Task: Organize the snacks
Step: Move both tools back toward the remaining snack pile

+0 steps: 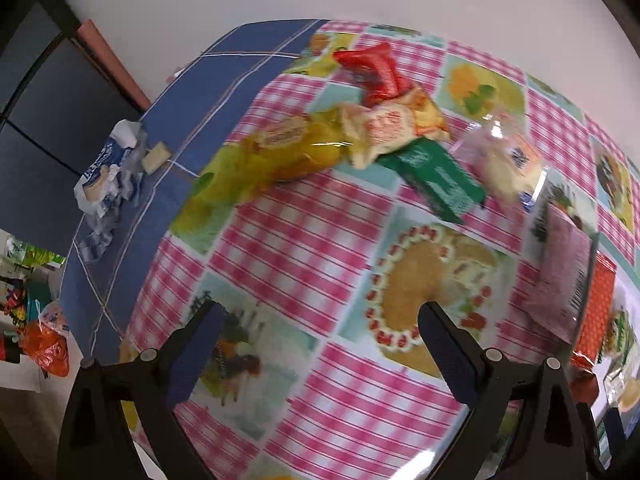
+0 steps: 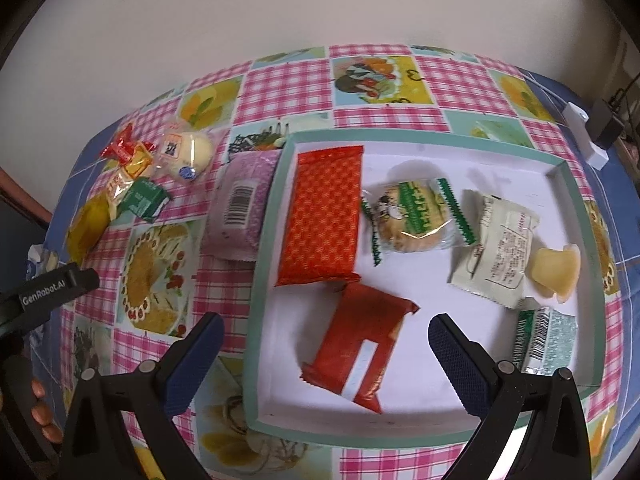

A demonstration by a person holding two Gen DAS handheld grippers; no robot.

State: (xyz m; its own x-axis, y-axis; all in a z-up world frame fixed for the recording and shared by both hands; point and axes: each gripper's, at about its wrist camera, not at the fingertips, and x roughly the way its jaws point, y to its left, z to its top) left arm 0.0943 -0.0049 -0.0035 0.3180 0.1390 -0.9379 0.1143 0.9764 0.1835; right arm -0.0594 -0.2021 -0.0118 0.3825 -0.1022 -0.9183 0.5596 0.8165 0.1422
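A white tray with a green rim (image 2: 267, 280) sits on the checked tablecloth. In it lie an orange patterned pack (image 2: 324, 216), a red pack (image 2: 360, 344), a green-trimmed cookie (image 2: 416, 216), a cream sachet (image 2: 496, 248), a yellow jelly (image 2: 556, 272) and a green-white pack (image 2: 544, 340). My right gripper (image 2: 324, 336) is open and empty above the red pack. A purple pack (image 2: 240, 204) leans on the tray's left rim. A pile of loose snacks lies further left: yellow (image 1: 280, 152), cream-red (image 1: 384, 128), red (image 1: 372, 68), green (image 1: 436, 176), a clear bun pack (image 1: 508, 160). My left gripper (image 1: 320, 320) is open and empty over the cloth, short of the pile.
A torn blue-white wrapper (image 1: 104, 176) and a small cream piece (image 1: 156, 156) lie on the blue cloth at the table's left edge. A white wall stands behind the table. A white adapter (image 2: 584, 132) and a dark plug (image 2: 606, 124) sit at the far right edge.
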